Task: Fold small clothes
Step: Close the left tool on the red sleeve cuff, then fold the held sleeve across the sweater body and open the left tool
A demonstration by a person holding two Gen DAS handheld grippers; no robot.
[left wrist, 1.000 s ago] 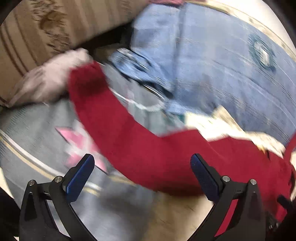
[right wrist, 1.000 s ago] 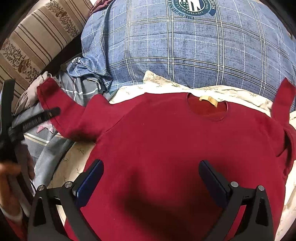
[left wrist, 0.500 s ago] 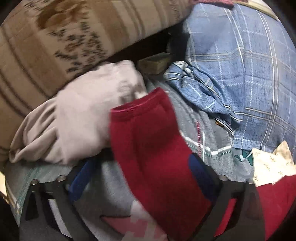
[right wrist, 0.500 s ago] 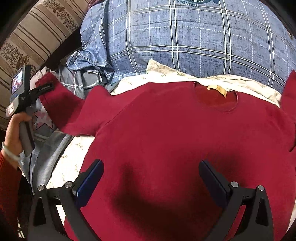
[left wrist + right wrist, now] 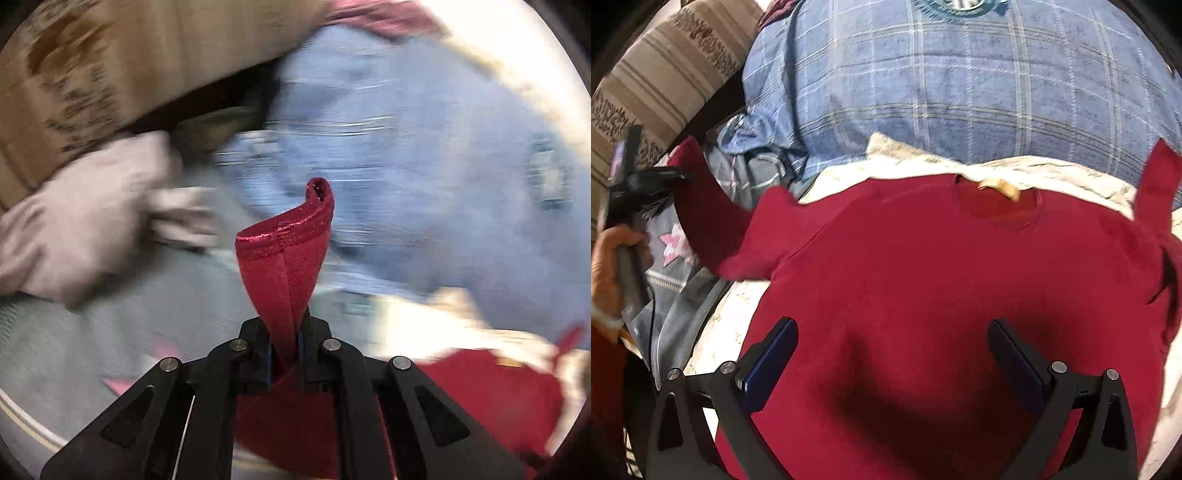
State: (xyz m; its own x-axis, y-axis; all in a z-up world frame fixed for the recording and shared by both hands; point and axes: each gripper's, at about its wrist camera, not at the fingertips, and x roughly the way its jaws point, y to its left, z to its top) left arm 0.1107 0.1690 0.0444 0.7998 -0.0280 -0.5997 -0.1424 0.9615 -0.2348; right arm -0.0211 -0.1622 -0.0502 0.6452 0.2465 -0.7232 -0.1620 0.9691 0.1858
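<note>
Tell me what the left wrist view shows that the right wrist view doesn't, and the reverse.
Left wrist only: the left tool shut on the hemmed cuff of the red sleeve, which stands up from the closed jaws; a crumpled pale grey-pink garment beside it, blurred.

Right wrist only: the red long-sleeved shirt spread flat, its round neckline with a tan label, and the right tool open over the shirt's body.

Both: the red shirt, the blue plaid cushion, the striped beige cushion.

Left claw (image 5: 284,354) clamped, right claw (image 5: 892,354) agape
</note>
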